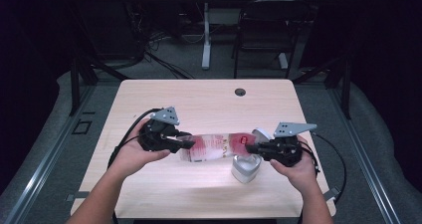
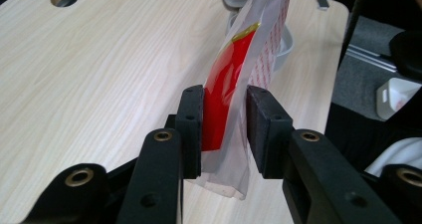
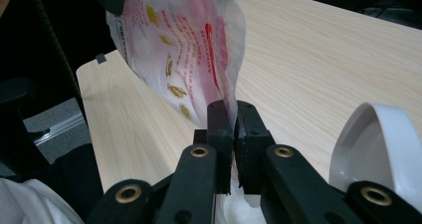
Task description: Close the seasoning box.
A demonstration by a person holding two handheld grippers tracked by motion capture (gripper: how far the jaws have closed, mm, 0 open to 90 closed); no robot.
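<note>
Bag (image 1: 216, 147) is hanging stretched between your grippers above the table (image 1: 199, 99), beside the white bowl (image 1: 246, 168). Right gripper (image 3: 234, 109) is pinching one end; left gripper (image 2: 225, 97) is straddling the other end, not yet pinching it.

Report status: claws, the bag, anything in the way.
Right claw shut on clear red-printed plastic bag. Left claw open around its other end. White heart-shaped bowl under bag's right end.

Light wood table (image 1: 209, 97) w/ dark cable hole (image 1: 240, 92) near far edge, right of centre. Beyond: black chair (image 1: 266, 27), white desk leg (image 1: 206, 35), cables (image 1: 159, 55) on grey floor (image 1: 169, 67).
</note>
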